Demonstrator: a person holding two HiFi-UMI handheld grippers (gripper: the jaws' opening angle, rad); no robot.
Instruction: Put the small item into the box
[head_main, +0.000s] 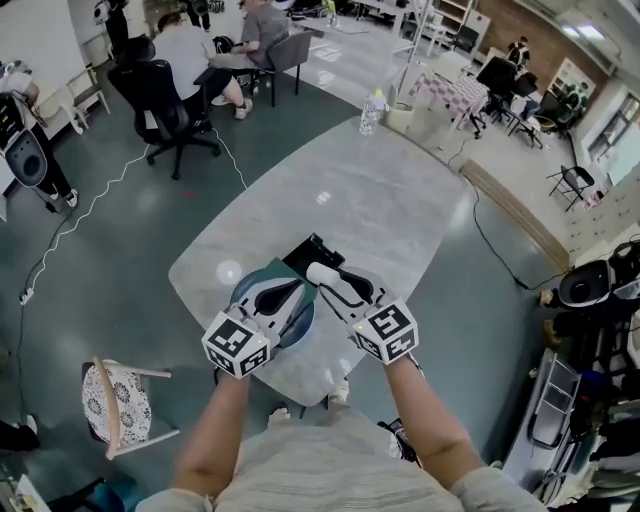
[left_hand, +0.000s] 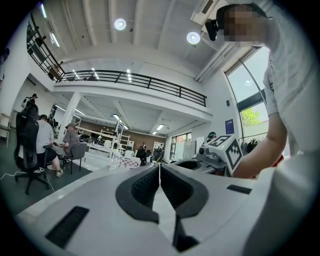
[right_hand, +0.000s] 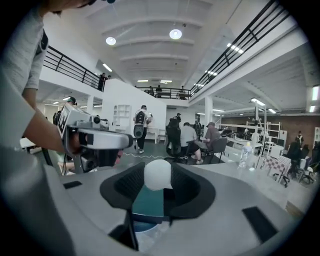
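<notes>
The right gripper (right_hand: 158, 176) has its jaws clamped on the small white item (right_hand: 158, 174), a rounded lump held off the grey table (head_main: 380, 200). It hangs just above the teal box (head_main: 252, 287), seemingly near the far right rim, though the head view is too small to be sure. The left gripper (left_hand: 159, 176) has its jaws together, empty, beside the box
</notes>
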